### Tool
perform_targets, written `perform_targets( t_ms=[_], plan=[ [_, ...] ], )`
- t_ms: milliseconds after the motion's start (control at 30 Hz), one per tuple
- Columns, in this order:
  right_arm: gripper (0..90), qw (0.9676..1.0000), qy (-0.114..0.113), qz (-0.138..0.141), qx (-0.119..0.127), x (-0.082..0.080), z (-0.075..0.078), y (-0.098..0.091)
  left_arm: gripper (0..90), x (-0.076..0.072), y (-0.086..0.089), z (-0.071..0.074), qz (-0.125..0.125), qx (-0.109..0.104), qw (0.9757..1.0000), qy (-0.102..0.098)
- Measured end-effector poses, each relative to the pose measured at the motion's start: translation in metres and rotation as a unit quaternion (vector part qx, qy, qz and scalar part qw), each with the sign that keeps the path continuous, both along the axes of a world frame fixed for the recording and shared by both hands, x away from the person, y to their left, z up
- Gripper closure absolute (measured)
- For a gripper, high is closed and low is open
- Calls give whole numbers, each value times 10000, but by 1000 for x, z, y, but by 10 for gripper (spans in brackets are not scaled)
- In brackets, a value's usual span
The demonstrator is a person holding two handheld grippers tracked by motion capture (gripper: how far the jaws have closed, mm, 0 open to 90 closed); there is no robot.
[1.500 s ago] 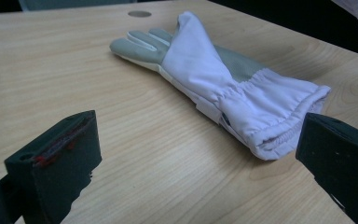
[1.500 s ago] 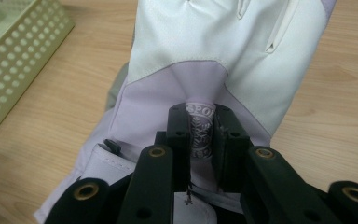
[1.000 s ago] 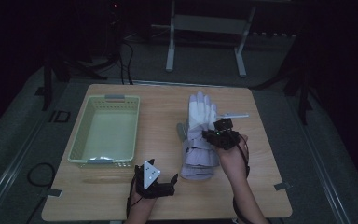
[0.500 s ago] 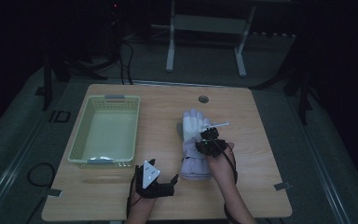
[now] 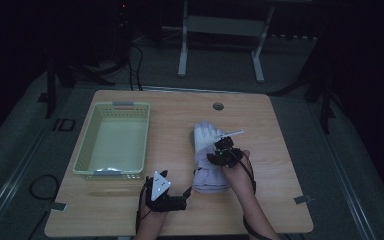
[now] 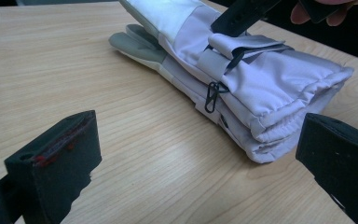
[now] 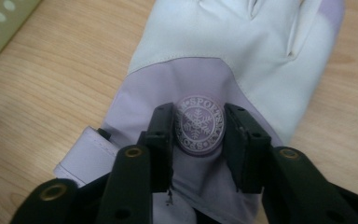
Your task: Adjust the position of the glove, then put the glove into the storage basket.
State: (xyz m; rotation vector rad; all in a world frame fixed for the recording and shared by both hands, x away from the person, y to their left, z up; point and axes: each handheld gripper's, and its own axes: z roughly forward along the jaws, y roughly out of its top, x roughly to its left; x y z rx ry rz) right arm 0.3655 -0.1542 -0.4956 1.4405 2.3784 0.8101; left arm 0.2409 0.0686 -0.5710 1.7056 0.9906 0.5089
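Two lilac and white ski gloves (image 5: 206, 134) lie stacked on the wooden table (image 5: 280, 150), cuffs toward the person. My right gripper (image 5: 219, 154) points down onto the top glove (image 7: 223, 51). Its jaws (image 7: 199, 140) have just been opening and now stand a little apart on either side of the round snowflake badge (image 7: 199, 123), with the lilac fabric between them. My left gripper (image 5: 182, 196) rests near the table's front edge, left of the cuffs. In the left gripper view its jaws (image 6: 196, 163) stand wide open, with the glove cuffs (image 6: 270, 93) just ahead and untouched.
A pale green plastic basket (image 5: 112, 105) with nothing in it stands at the table's left. A small round hole (image 5: 218, 106) sits near the far edge. A black clip (image 6: 212, 93) hangs at the gloves' side. Dark floor and a metal stand lie beyond the table.
The right hand came down and toward the person with the glove, which now lies flat on the lower one. Its jaws have parted. The left gripper stayed put.
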Motion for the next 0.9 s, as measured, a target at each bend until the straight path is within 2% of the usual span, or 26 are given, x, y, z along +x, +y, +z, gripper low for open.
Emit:
perform_targets(
  t_ms=[133,167,233,300,400,433,500,567,600,633,700,767,833,900],
  plan=[
    [494,9995,-217,186,155,-3,6,-9,1,0,-1,0,-21,29,10000,-22],
    [440,9983,-360,355,272,-6,7,-12,1,-1,-1,0,-25,54,10000,-34],
    [363,9980,-387,371,344,-10,10,-17,1,-1,-2,0,-58,100,9999,-64],
    [270,9970,-368,414,533,-14,12,-24,1,-1,-3,0,-67,142,9999,-73],
    [203,9953,-475,522,665,-19,15,-30,1,-1,-3,0,-81,118,9999,-46],
    [203,9953,-475,522,665,-19,15,-30,1,-1,-3,0,-81,118,9999,-46],
    [177,9946,-502,776,473,-22,16,-33,1,1,-3,0,-87,109,9999,24],
    [197,9938,-467,846,545,-22,16,-36,1,1,-4,0,-105,124,9999,25],
    [199,9930,-562,873,558,-22,16,-38,1,1,-4,0,-143,146,9998,13],
    [216,9911,-835,906,509,-24,17,-43,1,1,-4,0,-166,155,9997,-3],
    [213,9906,-869,918,522,-24,17,-45,1,1,-4,0,-198,148,9997,11],
    [207,9890,-1068,912,472,-26,17,-51,1,3,-4,1,-274,198,9994,75],
    [193,9864,-1160,1061,476,-29,19,-57,1,6,-1,0,-438,126,9988,188],
    [193,9851,-1253,1080,467,-31,21,-62,1,10,0,1,-618,99,9974,356]
  ],
)
